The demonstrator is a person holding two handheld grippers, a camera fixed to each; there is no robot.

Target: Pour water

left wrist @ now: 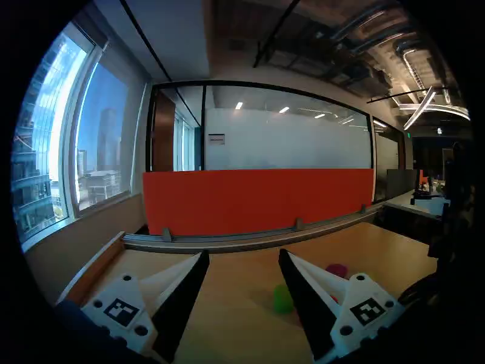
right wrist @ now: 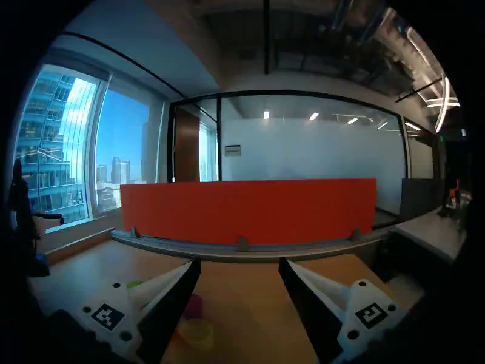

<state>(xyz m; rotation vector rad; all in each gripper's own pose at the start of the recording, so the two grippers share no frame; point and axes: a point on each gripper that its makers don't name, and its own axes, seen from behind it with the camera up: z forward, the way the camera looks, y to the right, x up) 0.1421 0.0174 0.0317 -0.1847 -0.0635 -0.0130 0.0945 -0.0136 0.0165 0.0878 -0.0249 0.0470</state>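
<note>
Currently the left gripper (left wrist: pixel 243 255) hovers above the light wooden desk (left wrist: pixel 242 327), its fingers spread wide, nothing between them and touching nothing. A small green plastic cup (left wrist: pixel 282 298) stands on the desk just beside the inner edge of its right finger, and a magenta plastic cup (left wrist: pixel 336 270) sits farther back behind that finger. Right gripper (right wrist: pixel 239 263) likewise gapes wide and empty, a yellow plastic cup (right wrist: pixel 197 333) low by its left finger; an orange divider panel (left wrist: pixel 257 200) runs along the desk's far edge.
</note>
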